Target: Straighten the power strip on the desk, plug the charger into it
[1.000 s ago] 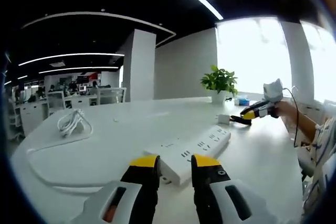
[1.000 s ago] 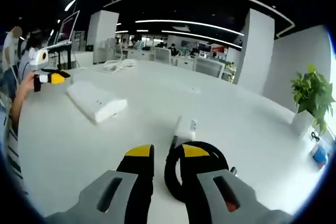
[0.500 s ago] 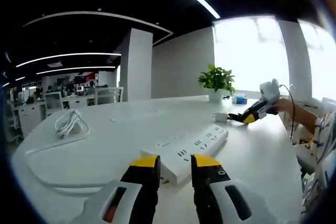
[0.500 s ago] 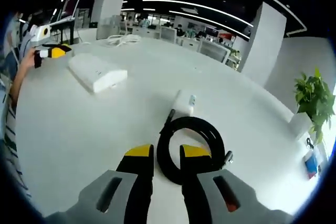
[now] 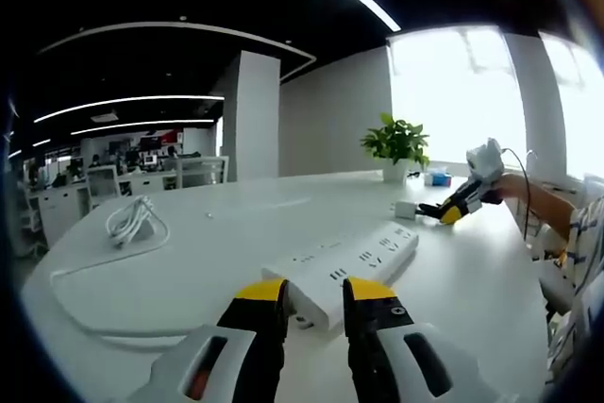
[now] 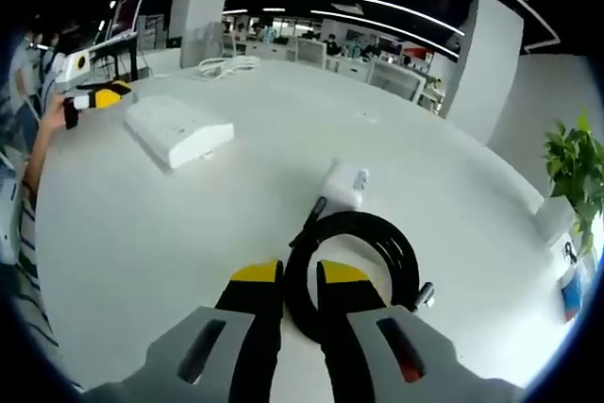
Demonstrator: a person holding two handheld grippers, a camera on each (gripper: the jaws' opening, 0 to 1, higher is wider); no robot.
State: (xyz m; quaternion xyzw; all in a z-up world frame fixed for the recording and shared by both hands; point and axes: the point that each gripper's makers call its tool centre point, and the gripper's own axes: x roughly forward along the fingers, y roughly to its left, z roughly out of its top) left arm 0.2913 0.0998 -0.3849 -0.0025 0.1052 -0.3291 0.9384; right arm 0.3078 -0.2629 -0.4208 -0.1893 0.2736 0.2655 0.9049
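My right gripper (image 6: 300, 276) has dropped lower and closer over the last second — its yellow-tipped jaws now stand nearly closed on either side of the near edge of the coiled black charger cable (image 6: 354, 269), where before they hung short of the coil. I judge the cable is pinched between them, though I cannot tell how firm the hold is. The small white charger block (image 6: 345, 184) lies on the white desk (image 6: 151, 224) just beyond the coil, joined to it by the cable's plug end, and it has not lifted.

My left gripper (image 5: 313, 297) has barely shifted: its jaws are a narrow gap apart and hold nothing, poised just short of the near end of the long white power strip (image 5: 347, 269). The strip lies at a slant across the desk, not yet straightened, with its white cord (image 5: 94, 276) trailing to a bundle further off.

So the charger end is being secured first — the strip still needs squaring before any plugging, and the charger sits well apart from it
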